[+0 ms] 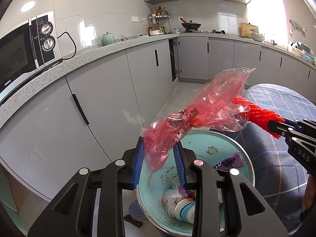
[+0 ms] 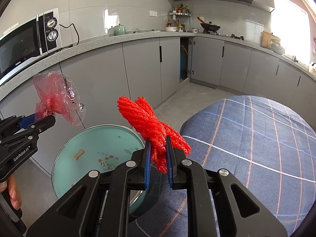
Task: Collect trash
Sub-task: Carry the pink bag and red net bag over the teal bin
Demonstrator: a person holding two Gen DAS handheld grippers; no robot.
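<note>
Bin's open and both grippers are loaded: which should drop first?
Left. Its crumpled red plastic bag hangs over the open teal trash bin; the right's red mesh netting sits beside it.

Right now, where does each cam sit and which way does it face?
Left wrist: on the left claw, angled down over the open bin; claw grips the red plastic bag.
Right wrist: on the right claw, angled down at the bin lid; claw grips the red mesh bundle; a hand shows.
Shared: bin, bag, bundle, microwave.

Bright daylight, window (image 1: 264, 9) blown out; sharp, fisheye-warped edges.
</note>
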